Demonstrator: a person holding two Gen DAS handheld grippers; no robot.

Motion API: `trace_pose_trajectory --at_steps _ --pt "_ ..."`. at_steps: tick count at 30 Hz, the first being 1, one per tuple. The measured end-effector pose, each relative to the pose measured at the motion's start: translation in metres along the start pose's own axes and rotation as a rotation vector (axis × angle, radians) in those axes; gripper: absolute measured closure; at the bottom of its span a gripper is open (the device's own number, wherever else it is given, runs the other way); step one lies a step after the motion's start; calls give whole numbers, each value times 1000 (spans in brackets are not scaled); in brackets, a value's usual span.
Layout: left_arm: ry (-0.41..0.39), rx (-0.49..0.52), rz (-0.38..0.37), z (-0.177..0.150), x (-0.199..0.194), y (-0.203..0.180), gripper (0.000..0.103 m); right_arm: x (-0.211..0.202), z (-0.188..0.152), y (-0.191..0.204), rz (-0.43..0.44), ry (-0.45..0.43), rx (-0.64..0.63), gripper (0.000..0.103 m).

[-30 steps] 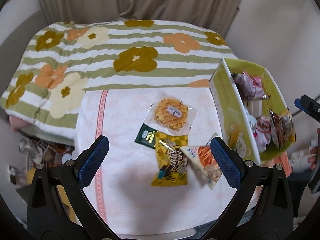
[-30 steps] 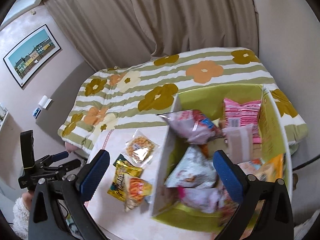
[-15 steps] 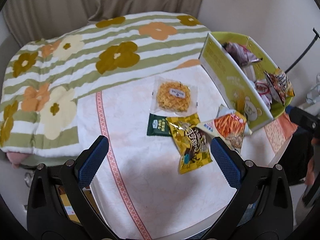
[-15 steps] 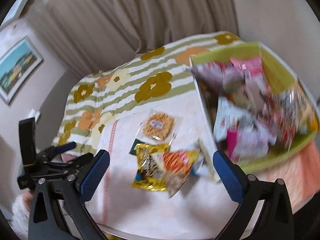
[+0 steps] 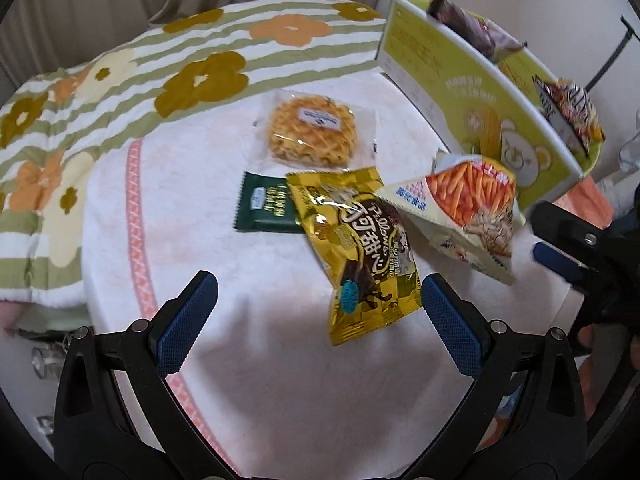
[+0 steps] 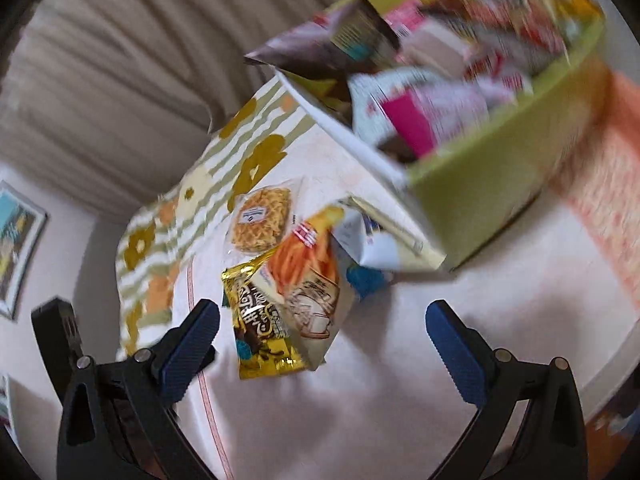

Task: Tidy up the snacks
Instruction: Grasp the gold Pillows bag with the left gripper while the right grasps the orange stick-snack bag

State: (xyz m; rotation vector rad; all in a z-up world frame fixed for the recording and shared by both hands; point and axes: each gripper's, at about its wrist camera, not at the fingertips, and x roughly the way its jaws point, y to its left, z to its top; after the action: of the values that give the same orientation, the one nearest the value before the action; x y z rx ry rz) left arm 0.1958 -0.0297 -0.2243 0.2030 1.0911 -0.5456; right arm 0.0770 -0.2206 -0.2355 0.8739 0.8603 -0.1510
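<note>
On a round table under a pale pink cloth, the left gripper hangs with its blue-padded jaws wide apart, holding nothing. Before it, left to right, lie a dark green sachet, a clear-wrapped round waffle, a gold foil snack bag and an orange-printed crisp packet, beside the lime-green cardboard box crammed with snacks. The right gripper also gapes, empty, over the gold bag.

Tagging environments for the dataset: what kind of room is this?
Likely a home bedroom or living room, not a lab or kitchen. Cues: a floral striped quilt behind the cloth-covered table, full-length curtains, and a framed picture on the wall.
</note>
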Motion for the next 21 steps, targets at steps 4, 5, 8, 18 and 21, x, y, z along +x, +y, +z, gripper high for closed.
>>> trace_pose_trajectory --at_steps 4,5,8,18,21 --pt "-16 13 -3 0 10 -8 2 20 -9 -3 28 -64 69 0" --pt "-17 18 -1 1 13 -10 2 22 -9 -4 23 -79 76 0" --pt "-11 25 3 3 22 -11 2 30 -8 -5 -2 -123 79 0" --pt "19 1 -25 6 45 -19 2 48 -1 -9 13 -105 82 32" --pt "18 -3 -26 6 50 -23 2 50 -2 -11 53 -85 85 45"
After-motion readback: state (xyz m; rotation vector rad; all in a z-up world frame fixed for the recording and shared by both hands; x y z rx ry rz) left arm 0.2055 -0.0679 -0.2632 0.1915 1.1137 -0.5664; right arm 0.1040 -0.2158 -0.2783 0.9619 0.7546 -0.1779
